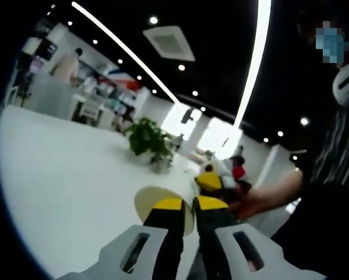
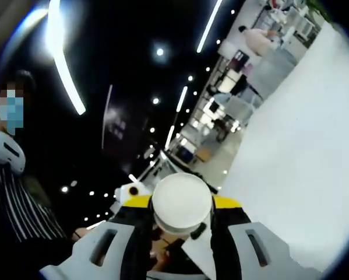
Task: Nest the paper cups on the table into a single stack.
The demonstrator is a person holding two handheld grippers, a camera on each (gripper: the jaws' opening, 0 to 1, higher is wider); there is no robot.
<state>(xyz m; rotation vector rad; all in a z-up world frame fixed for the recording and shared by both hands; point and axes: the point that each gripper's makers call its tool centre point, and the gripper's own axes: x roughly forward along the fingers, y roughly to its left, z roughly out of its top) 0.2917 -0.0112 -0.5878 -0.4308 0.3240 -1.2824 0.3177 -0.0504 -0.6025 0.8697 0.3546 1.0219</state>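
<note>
— White surface (image 1: 63,192) nearly bare; where are the cups?
— Right tool (image 2: 182,204) clamps a white paper cup (image 2: 182,203). Left tool (image 1: 189,205), jaws nearly closed, pinches a pale cup rim (image 1: 148,201).
— Nested?
— Seemingly not yet.

L cam: low over table (image 1: 63,175) | R cam: tilted, ceiling-ward

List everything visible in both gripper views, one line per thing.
paper cup: one, white, base toward camera, clamped between the right gripper's jaws
paper cup: one, pale yellow, at the left gripper's jaw tips; grip unclear
table: one, white, below the grippers
potted plant: one, green, on the table's far side
ceiling light strips: several, white, overhead
person: one, striped top, right edge of left gripper view
left gripper: yellow-tipped, nearly closed
right gripper: yellow-tipped, holding the cup
</note>
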